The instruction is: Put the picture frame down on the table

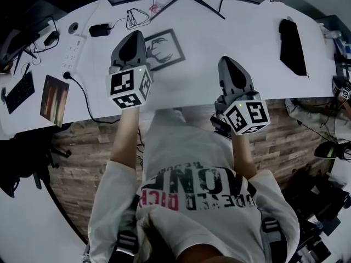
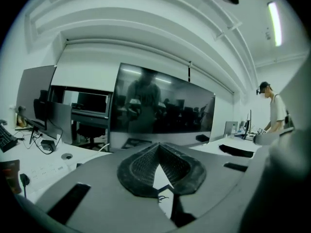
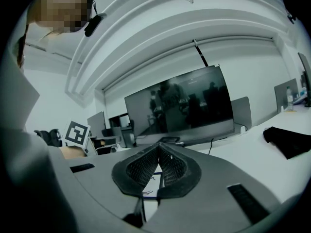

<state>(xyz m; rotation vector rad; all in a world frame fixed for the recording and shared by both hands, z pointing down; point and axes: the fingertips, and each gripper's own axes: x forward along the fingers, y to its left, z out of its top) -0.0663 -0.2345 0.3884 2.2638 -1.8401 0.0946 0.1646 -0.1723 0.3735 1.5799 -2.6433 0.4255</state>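
Note:
The picture frame [image 1: 167, 49], black-edged with a line drawing of a stag, lies flat on the white table [image 1: 219, 32]. My left gripper [image 1: 133, 36] hovers over the frame's left edge and hides part of it; its jaws are shut with nothing between them. My right gripper [image 1: 228, 61] is off to the frame's right above bare tabletop, its pads meeting at the tips and holding nothing. In the left gripper view a strip of the drawing [image 2: 164, 198] shows below the closed pads [image 2: 141, 166]. The right gripper view shows a similar strip of the drawing [image 3: 148, 191].
A power strip [image 1: 74, 47], a black adapter [image 1: 100, 29] and coiled cables [image 1: 137, 18] lie at the back left. A keyboard [image 1: 19, 92] and a photo print [image 1: 54, 98] sit at the left edge, a black cloth [image 1: 292, 45] at the right. A big monitor [image 2: 160, 106] stands behind; a person [image 2: 277, 113] works far right.

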